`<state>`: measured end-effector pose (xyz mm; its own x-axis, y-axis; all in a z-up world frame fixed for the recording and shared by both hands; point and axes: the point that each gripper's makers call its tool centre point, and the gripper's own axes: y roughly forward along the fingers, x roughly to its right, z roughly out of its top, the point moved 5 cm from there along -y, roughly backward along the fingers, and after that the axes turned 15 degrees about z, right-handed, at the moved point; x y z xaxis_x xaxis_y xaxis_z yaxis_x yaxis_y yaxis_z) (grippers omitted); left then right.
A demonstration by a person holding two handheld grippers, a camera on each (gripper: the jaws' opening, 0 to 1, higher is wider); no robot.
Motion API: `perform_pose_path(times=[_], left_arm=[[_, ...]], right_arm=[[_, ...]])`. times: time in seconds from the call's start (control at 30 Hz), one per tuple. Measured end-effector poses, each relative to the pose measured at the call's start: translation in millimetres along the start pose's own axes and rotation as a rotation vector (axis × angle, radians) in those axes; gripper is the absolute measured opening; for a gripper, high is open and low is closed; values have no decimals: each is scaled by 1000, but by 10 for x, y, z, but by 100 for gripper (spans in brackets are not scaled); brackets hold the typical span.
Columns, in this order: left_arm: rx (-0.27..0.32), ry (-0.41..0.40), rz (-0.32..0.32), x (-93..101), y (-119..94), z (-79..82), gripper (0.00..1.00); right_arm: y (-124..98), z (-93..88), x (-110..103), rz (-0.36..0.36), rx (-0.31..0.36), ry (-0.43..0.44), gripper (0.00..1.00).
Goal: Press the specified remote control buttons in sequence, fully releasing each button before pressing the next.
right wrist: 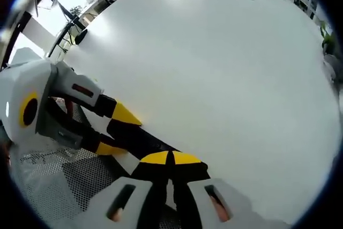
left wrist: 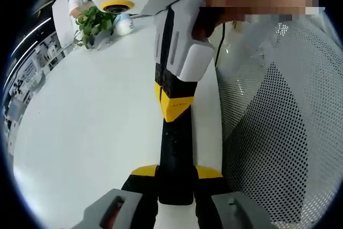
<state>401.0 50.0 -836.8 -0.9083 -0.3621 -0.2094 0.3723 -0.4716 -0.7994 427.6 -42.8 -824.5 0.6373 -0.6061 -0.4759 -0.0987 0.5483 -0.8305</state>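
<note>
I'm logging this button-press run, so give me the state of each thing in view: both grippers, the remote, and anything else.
left gripper, shut on the remote, gripping its near end.
remote, held between the left jaws, far end under the right gripper's tips.
right gripper, shut, tips together at the remote's far end.
potted plant, upright at the far side of the table.

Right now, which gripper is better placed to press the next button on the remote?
Right. The right gripper, fingers closed, has its tip on the black remote. The left gripper is busy holding the remote's end between its fingers.
</note>
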Motion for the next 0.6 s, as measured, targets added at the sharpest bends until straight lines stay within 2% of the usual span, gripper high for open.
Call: perform_pose_path(times=[0.33, 0.47, 0.6], left_arm=[[1, -11, 3, -3, 1, -1, 24], [-4, -17, 7, -3, 0, 2, 24], [-3, -18, 8, -2, -1, 2, 24]], right_arm=[[-9, 5, 13, 10, 1, -4, 0], [-7, 18, -10, -3, -22, -55, 0], [-17, 0, -21, 13, -31, -56, 0]])
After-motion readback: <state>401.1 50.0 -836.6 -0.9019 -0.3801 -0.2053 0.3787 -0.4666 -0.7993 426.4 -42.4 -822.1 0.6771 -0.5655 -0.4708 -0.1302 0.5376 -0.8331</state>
